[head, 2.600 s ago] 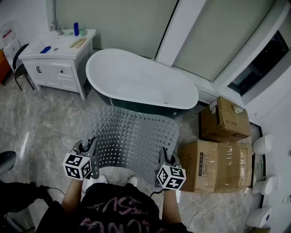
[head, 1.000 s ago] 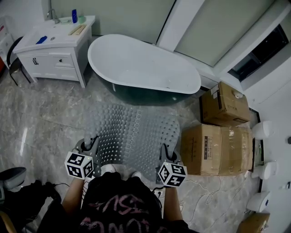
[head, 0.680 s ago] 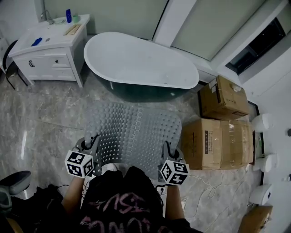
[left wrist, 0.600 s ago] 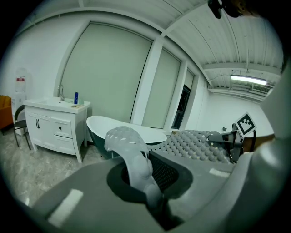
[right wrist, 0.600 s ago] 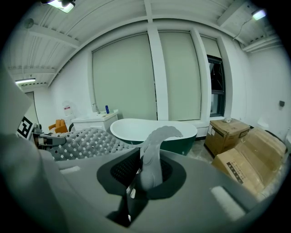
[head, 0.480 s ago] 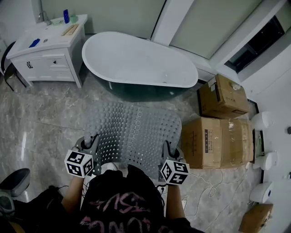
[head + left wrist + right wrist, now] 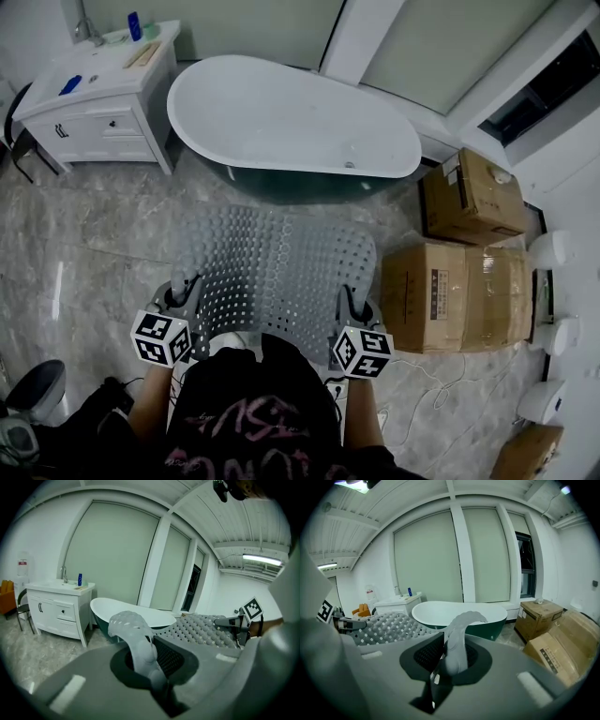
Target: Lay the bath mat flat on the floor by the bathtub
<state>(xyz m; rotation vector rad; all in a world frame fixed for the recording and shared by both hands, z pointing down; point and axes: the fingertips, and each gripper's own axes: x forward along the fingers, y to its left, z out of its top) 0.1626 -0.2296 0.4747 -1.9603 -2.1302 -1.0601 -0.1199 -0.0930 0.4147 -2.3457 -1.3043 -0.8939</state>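
A grey bath mat (image 7: 272,267) studded with bumps and holes is held spread out above the marble floor (image 7: 84,253), in front of the white bathtub (image 7: 291,117) with its dark green side. My left gripper (image 7: 178,298) is shut on the mat's near left corner and my right gripper (image 7: 349,307) is shut on its near right corner. In the left gripper view a fold of the bath mat (image 7: 136,639) rises from between the jaws; in the right gripper view the bath mat (image 7: 457,639) curls up the same way.
A white vanity cabinet (image 7: 94,103) with a sink and bottles stands left of the tub. Cardboard boxes (image 7: 455,295) are stacked to the right of the mat, with another cardboard box (image 7: 478,197) behind. White fixtures (image 7: 553,248) line the right wall. A cable (image 7: 441,380) trails on the floor.
The mat, still held by both near corners, has been carried a little toward the tub; its far edge now reaches closer to the tub's base. Both grippers keep their hold.
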